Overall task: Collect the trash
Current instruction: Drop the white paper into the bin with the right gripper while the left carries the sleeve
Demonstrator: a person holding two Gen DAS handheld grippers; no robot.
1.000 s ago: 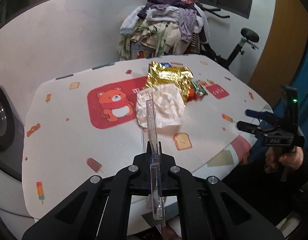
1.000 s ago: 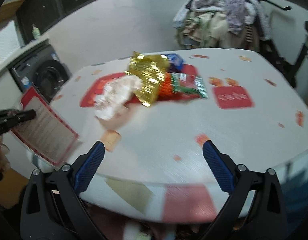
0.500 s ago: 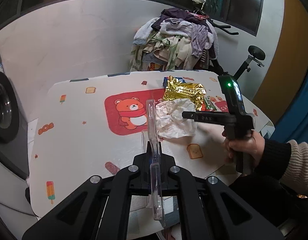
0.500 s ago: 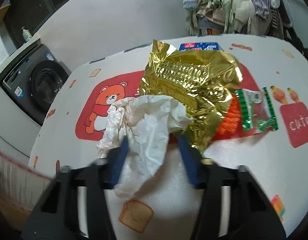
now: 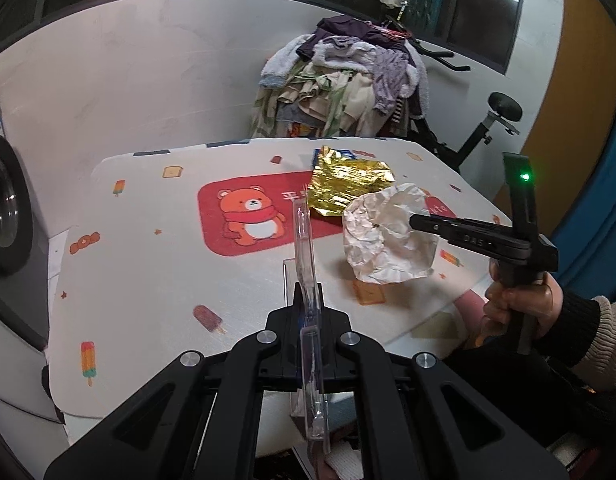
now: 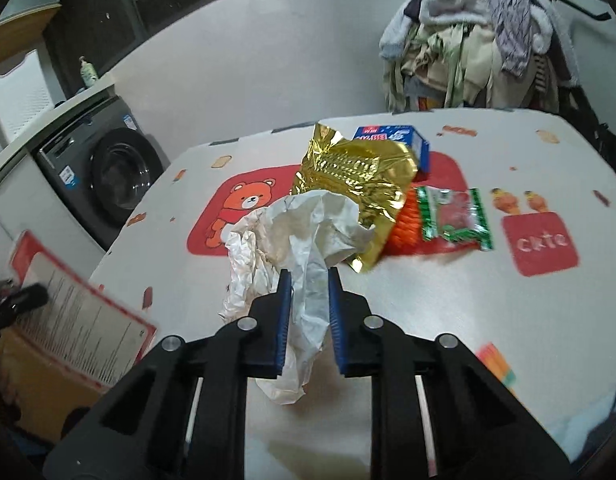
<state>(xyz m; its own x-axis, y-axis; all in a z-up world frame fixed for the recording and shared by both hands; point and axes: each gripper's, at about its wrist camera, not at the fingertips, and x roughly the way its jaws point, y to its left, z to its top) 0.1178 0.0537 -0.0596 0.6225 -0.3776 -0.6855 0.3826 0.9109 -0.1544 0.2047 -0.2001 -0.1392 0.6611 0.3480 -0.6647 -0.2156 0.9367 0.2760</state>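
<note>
crumpled white paper (image 6: 304,240) pinched between the blue fingers of the right gripper (image 6: 308,280), lifted a little off the table (image 6: 447,312), just in front of the gold foil bag (image 6: 355,184). same paper seen from the left side (image 5: 387,236), hanging at the tip of the right gripper (image 5: 417,222).

left gripper (image 5: 308,280) closed tight on a clear plastic sign holder (image 5: 306,264), held on edge, pointed at the red bear mat (image 5: 252,216). sign's printed sheet (image 6: 76,320) seen off to the left of the paper.

looks like an early part of the job: one piece picked up, not yet dropped anywhere. no bin or bag seen. left to get: gold foil bag, green and red wrapper (image 6: 453,220) right of the foil bag, blue box (image 6: 391,138) behind the foil bag.

paper near the front edge of the table. lots of bare table left of the foil bag and toward the front. sign holder close on the left of the paper, so careful there. washing machine (image 6: 108,180) and clothes pile (image 6: 475,36) well behind and away.
</note>
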